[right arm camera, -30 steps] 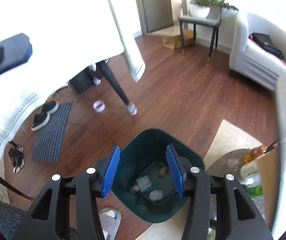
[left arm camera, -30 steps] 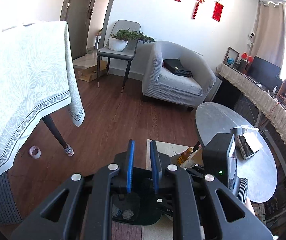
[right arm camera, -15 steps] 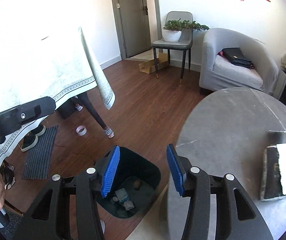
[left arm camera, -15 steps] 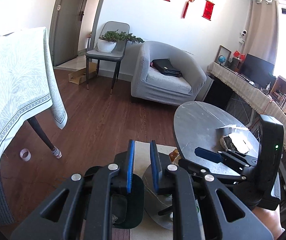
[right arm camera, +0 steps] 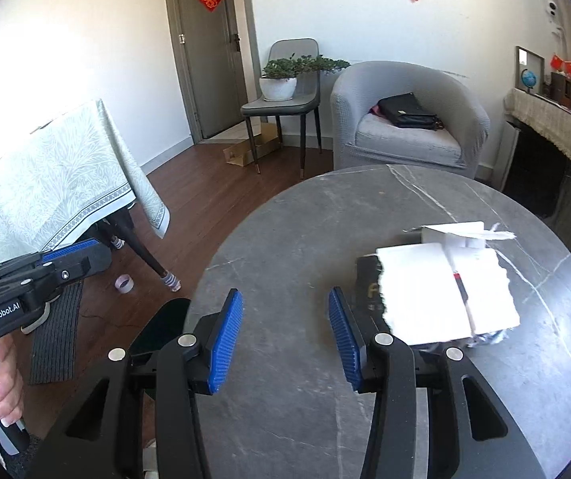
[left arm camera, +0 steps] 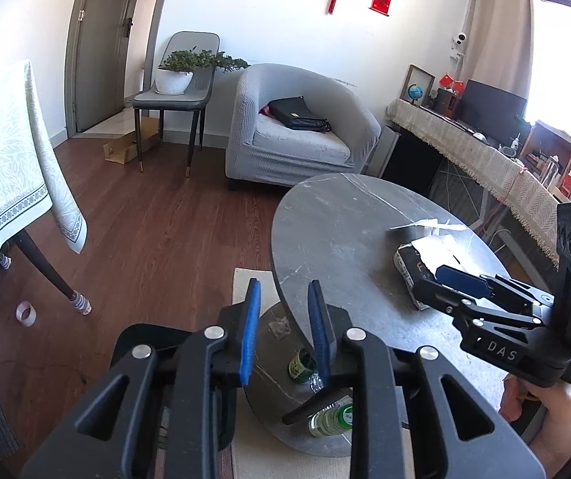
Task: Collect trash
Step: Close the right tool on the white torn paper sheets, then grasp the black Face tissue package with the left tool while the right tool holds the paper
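A torn white and black package [right arm camera: 441, 291] lies on the round grey marble table [right arm camera: 285, 239]; it also shows in the left wrist view [left arm camera: 425, 255]. My right gripper [right arm camera: 285, 331] is open and empty above the table, just left of the package. My left gripper [left arm camera: 283, 319] is open and empty, low at the table's left edge. The dark bin [right arm camera: 157, 327] stands on the floor left of the table, mostly hidden by both grippers; its rim shows in the left wrist view [left arm camera: 141, 335]. Green bottles [left arm camera: 331, 419] lie on the lower round shelf [left arm camera: 269, 343].
A table with a pale green cloth [left arm camera: 2, 175] stands at left, a tape roll [left arm camera: 26, 313] on the floor by its leg. A grey armchair [left arm camera: 297, 131] and a chair with a plant [left arm camera: 177, 88] stand behind. A dark mat [right arm camera: 56, 339] lies on the floor.
Both grippers have risen and swung right, from over the bin to the marble table. The right gripper now hovers over the tabletop by the package. The left jaws have opened a little.
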`<action>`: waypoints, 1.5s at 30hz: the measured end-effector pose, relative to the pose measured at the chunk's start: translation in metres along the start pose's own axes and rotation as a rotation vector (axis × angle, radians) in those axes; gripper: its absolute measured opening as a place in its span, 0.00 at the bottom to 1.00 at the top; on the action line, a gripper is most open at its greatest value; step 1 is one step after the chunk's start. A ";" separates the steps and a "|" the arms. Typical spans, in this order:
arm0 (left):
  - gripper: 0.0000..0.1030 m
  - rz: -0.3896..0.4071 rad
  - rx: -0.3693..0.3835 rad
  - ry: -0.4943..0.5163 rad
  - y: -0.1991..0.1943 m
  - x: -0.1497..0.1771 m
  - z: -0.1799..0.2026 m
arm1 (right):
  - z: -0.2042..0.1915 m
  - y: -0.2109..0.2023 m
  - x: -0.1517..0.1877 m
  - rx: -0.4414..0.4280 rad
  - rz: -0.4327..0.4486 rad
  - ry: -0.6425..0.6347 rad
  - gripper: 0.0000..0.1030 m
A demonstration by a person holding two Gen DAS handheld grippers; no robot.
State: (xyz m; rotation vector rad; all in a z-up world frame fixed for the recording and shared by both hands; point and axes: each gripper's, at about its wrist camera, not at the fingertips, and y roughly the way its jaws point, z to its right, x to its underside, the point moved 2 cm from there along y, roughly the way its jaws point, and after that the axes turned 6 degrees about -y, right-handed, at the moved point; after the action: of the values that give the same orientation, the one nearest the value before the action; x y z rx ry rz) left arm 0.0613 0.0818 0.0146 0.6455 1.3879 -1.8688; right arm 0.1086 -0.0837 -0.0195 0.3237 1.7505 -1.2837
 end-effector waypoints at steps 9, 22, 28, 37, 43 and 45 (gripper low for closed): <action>0.33 -0.060 0.039 0.002 0.031 0.013 0.033 | 0.049 -0.021 0.026 0.072 -0.020 0.050 0.44; 0.41 -0.136 0.071 0.052 0.066 0.032 0.081 | 0.096 -0.016 0.044 0.095 -0.052 0.146 0.33; 0.48 -0.158 0.091 0.068 0.079 0.031 0.087 | 0.093 -0.005 0.040 0.088 -0.066 0.125 0.27; 0.55 -0.196 0.120 0.071 0.097 0.028 0.090 | 0.094 0.003 0.029 0.051 -0.066 0.109 0.08; 0.66 -0.220 0.153 0.077 0.106 0.029 0.102 | 0.095 0.000 0.020 0.037 -0.040 0.106 0.02; 0.72 -0.216 0.169 0.078 0.105 0.029 0.108 | 0.096 -0.004 0.018 0.033 -0.026 0.114 0.02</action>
State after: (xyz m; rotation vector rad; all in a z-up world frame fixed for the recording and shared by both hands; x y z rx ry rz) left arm 0.1278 -0.0469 -0.0379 0.6802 1.4062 -2.1701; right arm 0.1452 -0.1735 -0.0352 0.4006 1.8362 -1.3366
